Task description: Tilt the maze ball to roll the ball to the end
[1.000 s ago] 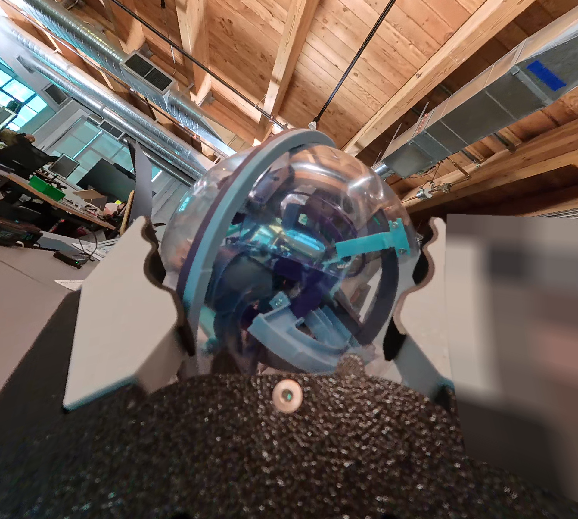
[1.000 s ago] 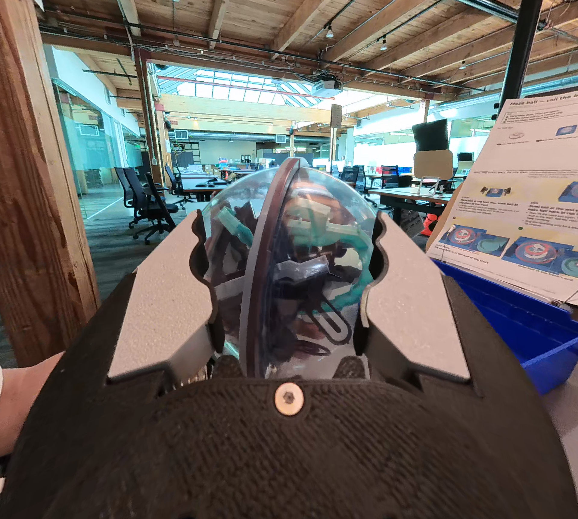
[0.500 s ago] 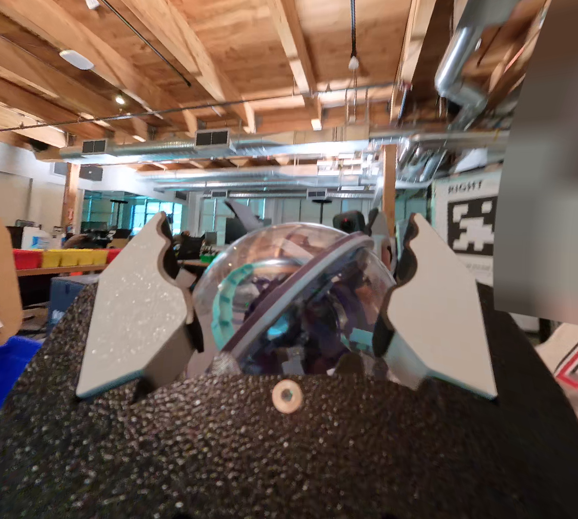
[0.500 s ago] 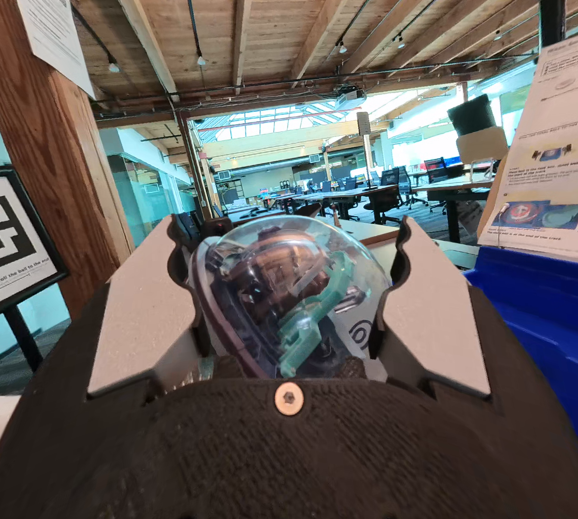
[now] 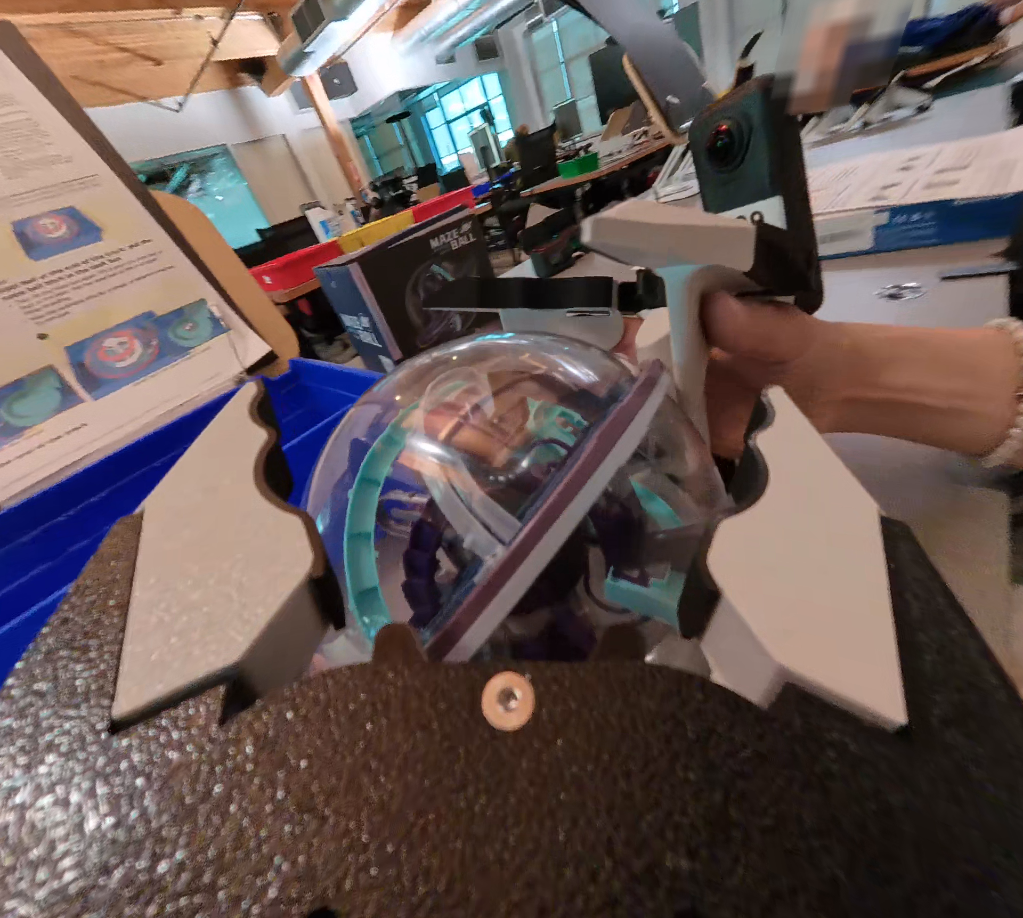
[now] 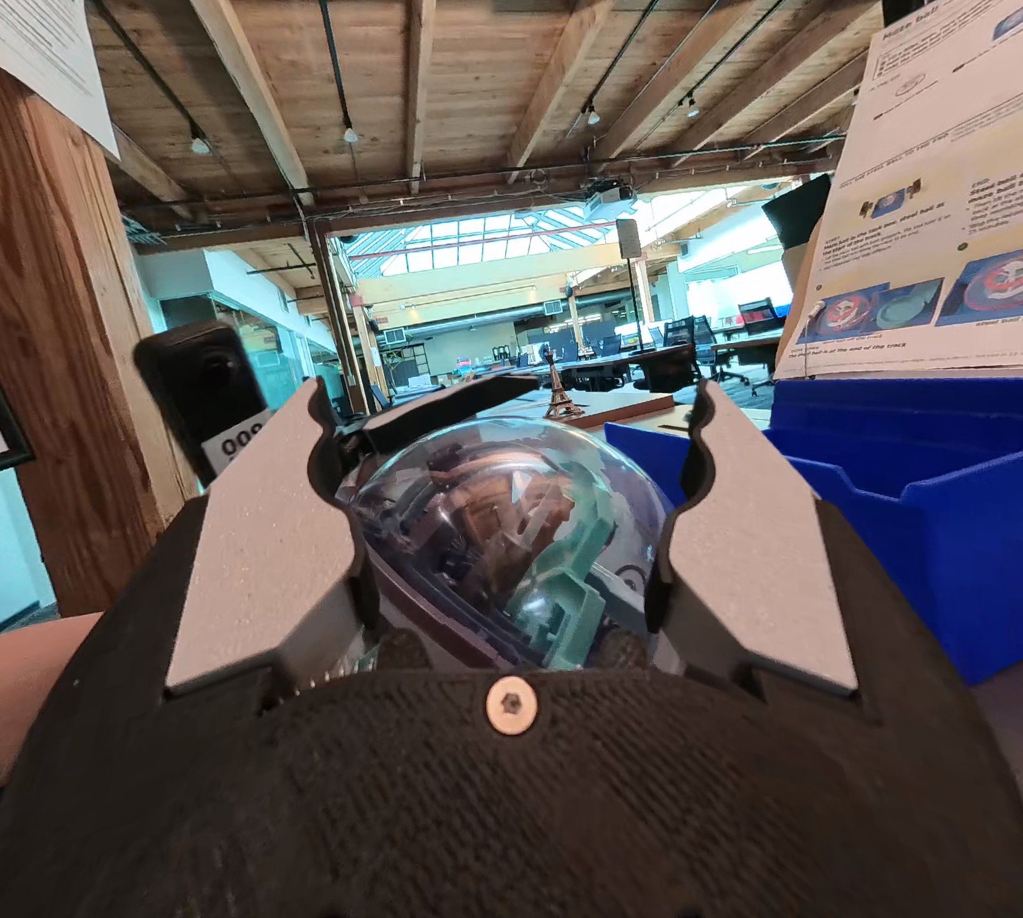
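Note:
The maze ball [image 5: 498, 493] is a clear sphere with teal, purple and white tracks inside and a purple seam ring that runs diagonally. My left gripper [image 5: 515, 399] is shut on its sides. My right gripper [image 6: 512, 387] is also shut on the ball [image 6: 509, 531], from the opposite side. In the left wrist view the right gripper [image 5: 636, 293] shows beyond the ball, held by a hand [image 5: 830, 382]. In the right wrist view the left gripper's camera [image 6: 205, 393] shows behind the ball. I cannot make out the small ball inside.
A blue bin [image 5: 83, 504] stands close by, also in the right wrist view [image 6: 913, 531]. An instruction sheet on cardboard [image 5: 83, 282] leans in it. A dark maze ball box [image 5: 409, 282] stands behind. A wooden post [image 6: 61, 365] is at the left.
Both grippers have turned with the ball held between them. The left view swung down from the ceiling to the bin and table. The seam ring went from upright to diagonal.

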A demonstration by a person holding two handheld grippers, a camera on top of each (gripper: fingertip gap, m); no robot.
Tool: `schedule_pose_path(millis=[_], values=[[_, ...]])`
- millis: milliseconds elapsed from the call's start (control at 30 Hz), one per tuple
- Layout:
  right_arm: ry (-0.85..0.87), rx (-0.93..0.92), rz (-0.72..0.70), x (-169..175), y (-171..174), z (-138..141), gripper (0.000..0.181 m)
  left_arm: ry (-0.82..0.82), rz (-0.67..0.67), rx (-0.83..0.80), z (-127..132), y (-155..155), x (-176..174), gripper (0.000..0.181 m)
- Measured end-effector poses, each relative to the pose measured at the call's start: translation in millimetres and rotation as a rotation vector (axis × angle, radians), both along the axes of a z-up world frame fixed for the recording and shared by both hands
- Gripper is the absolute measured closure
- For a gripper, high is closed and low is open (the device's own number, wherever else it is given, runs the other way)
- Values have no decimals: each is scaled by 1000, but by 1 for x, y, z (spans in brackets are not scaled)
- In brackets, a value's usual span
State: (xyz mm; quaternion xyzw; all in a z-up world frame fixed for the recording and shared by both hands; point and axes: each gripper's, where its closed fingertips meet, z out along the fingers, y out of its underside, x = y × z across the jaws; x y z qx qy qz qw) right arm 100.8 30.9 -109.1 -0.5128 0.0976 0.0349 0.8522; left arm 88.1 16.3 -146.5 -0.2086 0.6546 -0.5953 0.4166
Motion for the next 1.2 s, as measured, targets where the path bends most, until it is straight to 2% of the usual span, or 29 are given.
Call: schedule_pose_path(millis=[233, 367, 600, 667, 733, 867, 1000, 1100, 1200], values=[[-2, 8, -37, 5, 0, 1, 62, -13, 106, 16, -1, 3, 7, 25], [-50, -25, -80, 7, -1, -1, 84, -12, 142, -29, 1, 13, 13, 33], [-89, -107, -146, 8, 3, -2, 80, -12, 136, -60, 8, 18, 12, 38], [-91, -156, -230, 18, 1, -2, 80, -19, 149, -65, 11, 23, 12, 38], [-96, -221, -376, 34, -9, -1, 79, -34, 180, -68, 18, 32, 12, 36], [-117, -355, -628, 56, -34, 6, 77, -120, 244, -87, 48, 55, 4, 34], [-252, -623, -831, 64, -47, -1, 76, -239, 264, -96, 76, 70, -10, 41], [-316, -725, -911, 60, -46, -3, 76, -236, 182, -122, 80, 63, -17, 45], [-391, -779, -967, 53, -42, 0, 71, -193, -17, -133, 82, 27, -36, 52]])
